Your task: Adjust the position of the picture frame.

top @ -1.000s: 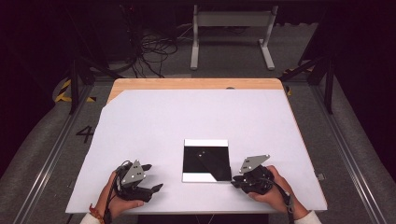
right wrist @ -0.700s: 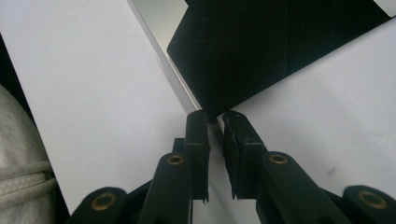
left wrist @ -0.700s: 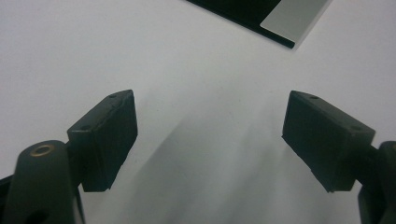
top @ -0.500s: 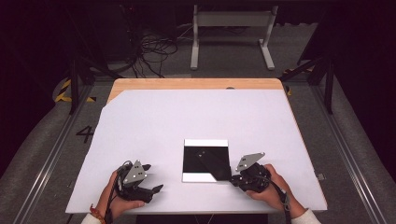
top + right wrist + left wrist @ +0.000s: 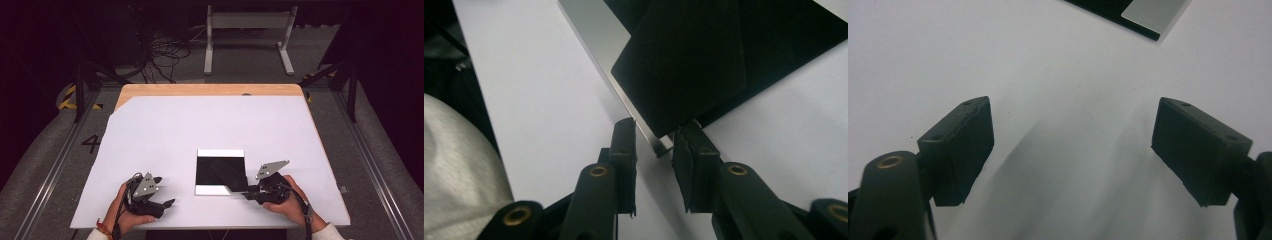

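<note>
right gripper [image 5: 654,142]: jaws narrow, just been opening, black cloth's [image 5: 684,60] near corner between them, no pinch evident | left gripper [image 5: 1073,150]: jaws wide, nothing held | cloth: on black board [image 5: 206,172], near counter [image 5: 210,125] edge; seems light, limp, take a corner | right gripper view shows corner gap; high view shows layout

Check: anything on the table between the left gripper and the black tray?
Nothing. In the high view, bare white table separates the left gripper from the black tray; the left gripper view shows the same.
</note>
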`<state>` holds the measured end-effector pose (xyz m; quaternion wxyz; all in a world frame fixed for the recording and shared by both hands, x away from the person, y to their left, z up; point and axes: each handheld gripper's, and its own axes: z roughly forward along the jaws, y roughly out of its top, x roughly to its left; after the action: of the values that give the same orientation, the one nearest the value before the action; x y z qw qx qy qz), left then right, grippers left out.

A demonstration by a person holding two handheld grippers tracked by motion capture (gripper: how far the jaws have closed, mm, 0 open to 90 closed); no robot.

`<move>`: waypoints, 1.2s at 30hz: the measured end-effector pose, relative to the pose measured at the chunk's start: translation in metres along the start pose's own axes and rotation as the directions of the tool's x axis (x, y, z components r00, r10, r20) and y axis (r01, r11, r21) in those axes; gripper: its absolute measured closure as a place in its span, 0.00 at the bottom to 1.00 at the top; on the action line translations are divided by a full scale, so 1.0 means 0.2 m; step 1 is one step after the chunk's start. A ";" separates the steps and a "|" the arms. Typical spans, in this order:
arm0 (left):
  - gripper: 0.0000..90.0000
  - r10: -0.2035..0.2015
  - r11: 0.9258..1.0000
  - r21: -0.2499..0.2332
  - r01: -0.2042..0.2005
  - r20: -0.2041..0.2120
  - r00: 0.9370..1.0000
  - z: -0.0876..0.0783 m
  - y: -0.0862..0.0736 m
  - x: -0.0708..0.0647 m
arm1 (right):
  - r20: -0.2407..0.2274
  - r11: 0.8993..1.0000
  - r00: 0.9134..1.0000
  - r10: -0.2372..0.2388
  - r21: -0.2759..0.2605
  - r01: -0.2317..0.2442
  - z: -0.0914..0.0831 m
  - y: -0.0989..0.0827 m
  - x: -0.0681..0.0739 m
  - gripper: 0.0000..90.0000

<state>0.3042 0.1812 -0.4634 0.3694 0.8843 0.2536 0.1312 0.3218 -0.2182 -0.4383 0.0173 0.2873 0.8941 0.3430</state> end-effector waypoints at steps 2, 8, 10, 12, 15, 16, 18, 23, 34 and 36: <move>0.20 0.000 1.000 0.003 0.000 0.003 1.000 0.00 0.00 0.00 | -0.022 0.999 0.999 0.037 -0.028 -0.037 0.00 0.00 -0.01 0.74; 0.19 0.004 1.000 0.008 -0.004 0.004 1.000 0.01 0.00 0.00 | -0.093 0.990 0.989 0.115 -0.066 -0.121 0.00 -0.01 -0.05 0.62; 0.19 0.005 1.000 0.007 -0.005 0.006 1.000 0.01 0.00 0.00 | -0.096 0.989 0.988 0.121 -0.070 -0.128 0.00 -0.01 -0.05 0.59; 0.19 0.006 1.000 0.009 -0.006 0.007 1.000 0.01 0.00 0.00 | -0.111 0.987 0.985 0.130 -0.080 -0.140 0.01 0.00 -0.05 0.56; 0.19 0.009 1.000 0.012 -0.009 0.007 1.000 0.01 0.00 -0.01 | -0.133 0.981 0.979 0.154 -0.099 -0.167 0.02 0.00 -0.06 0.53; 0.19 0.010 1.000 0.012 -0.010 0.008 1.000 0.01 0.00 -0.01 | -0.146 0.977 0.976 0.164 -0.110 -0.181 0.01 0.00 -0.07 0.53; 0.19 0.011 1.000 0.014 -0.011 0.011 1.000 0.01 0.00 -0.01 | -0.168 0.969 0.967 0.193 -0.125 -0.215 0.01 0.00 -0.08 0.52; 0.19 0.008 1.000 0.018 -0.008 0.013 1.000 0.02 0.00 0.00 | -0.252 0.927 0.923 0.292 -0.163 -0.338 0.00 0.00 -0.10 0.48; 0.19 0.013 1.000 0.024 -0.014 0.014 1.000 0.02 0.01 -0.01 | -0.257 0.889 0.892 0.373 -0.176 -0.422 0.05 0.01 -0.13 0.52; 0.19 0.012 1.000 0.021 -0.013 0.016 1.000 0.03 0.01 -0.01 | -0.258 0.894 0.894 0.368 -0.168 -0.416 0.08 0.03 -0.13 0.52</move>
<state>0.3054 0.1758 -0.4661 0.3610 0.8908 0.2466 0.1239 0.3498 -0.2178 -0.4519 -0.1197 0.4193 0.7704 0.4652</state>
